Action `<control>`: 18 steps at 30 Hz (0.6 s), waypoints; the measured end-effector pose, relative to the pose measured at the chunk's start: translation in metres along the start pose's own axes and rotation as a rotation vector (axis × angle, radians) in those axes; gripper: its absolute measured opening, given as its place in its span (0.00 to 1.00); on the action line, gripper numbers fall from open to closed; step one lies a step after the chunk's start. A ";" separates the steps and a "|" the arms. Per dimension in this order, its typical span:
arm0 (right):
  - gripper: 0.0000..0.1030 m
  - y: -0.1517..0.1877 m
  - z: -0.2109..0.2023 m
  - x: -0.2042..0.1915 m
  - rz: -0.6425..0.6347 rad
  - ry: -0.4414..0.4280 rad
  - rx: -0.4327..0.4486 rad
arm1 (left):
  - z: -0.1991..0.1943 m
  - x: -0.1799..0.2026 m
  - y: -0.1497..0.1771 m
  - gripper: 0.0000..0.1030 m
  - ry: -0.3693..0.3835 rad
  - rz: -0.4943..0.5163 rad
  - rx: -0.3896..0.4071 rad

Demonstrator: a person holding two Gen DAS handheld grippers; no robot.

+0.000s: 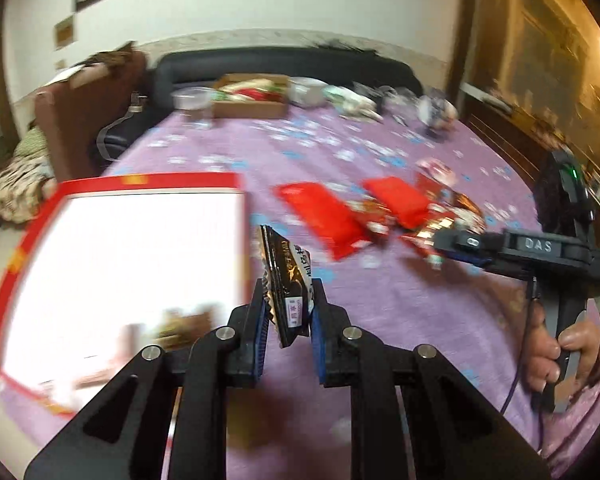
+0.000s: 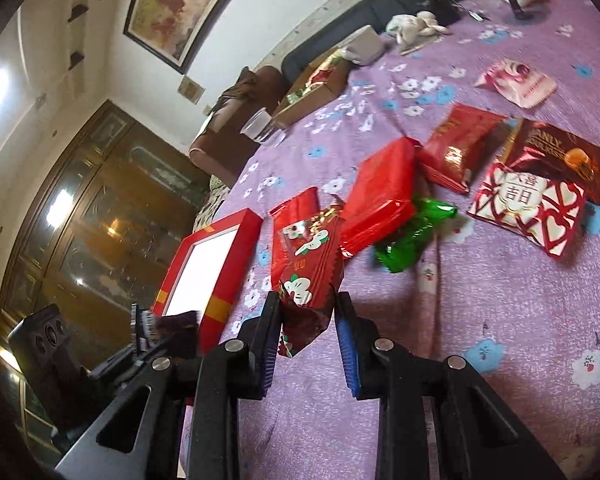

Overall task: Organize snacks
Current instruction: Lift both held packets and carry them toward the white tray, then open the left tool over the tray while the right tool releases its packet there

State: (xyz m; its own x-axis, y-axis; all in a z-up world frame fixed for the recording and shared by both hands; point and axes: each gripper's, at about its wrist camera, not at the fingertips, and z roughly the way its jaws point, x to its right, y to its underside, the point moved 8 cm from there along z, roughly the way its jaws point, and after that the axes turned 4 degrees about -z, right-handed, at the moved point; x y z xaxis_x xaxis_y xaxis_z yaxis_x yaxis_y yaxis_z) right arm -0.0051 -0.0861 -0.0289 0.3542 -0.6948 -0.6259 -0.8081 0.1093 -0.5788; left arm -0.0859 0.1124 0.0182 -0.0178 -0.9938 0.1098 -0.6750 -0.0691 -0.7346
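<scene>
The left tool (image 1: 288,312) pinches a black snack packet (image 1: 286,280) beside the red-rimmed box (image 1: 148,179). The right tool (image 2: 308,320) clamps a red flowered packet (image 2: 306,256) above the purple-clothed table (image 2: 480,300).

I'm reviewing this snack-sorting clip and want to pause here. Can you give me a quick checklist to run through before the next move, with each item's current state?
1. Left gripper clamped on the black snack packet: ok.
2. Right gripper closed on the red flower-print packet: ok.
3. Red-rimmed box open, white inside showing, ready to receive: ok.
4. Room left inside the box: cannot tell, the view is blurred and overexposed.
5. Loose packets remaining on the purple cloth, such as the green packet: not ok, several unsorted.
6. The two grippers apart from each other: ok.
</scene>
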 end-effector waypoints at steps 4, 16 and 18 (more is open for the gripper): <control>0.26 0.002 0.002 -0.009 -0.040 0.007 0.001 | -0.033 -0.051 -0.003 0.16 -0.077 -0.053 0.067; 0.27 0.048 0.034 -0.126 -0.141 -0.282 -0.132 | -0.052 -0.122 0.011 0.16 -0.152 -0.148 0.088; 0.27 0.066 0.041 -0.152 -0.196 -0.320 -0.188 | -0.054 -0.125 0.013 0.16 -0.144 -0.152 0.090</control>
State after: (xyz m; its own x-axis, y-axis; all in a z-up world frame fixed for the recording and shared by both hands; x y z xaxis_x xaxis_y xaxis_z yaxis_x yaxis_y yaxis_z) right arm -0.0926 0.0555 0.0068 0.6142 -0.4301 -0.6617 -0.7724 -0.1555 -0.6158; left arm -0.1321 0.2407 0.0313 0.1890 -0.9731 0.1319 -0.5929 -0.2202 -0.7746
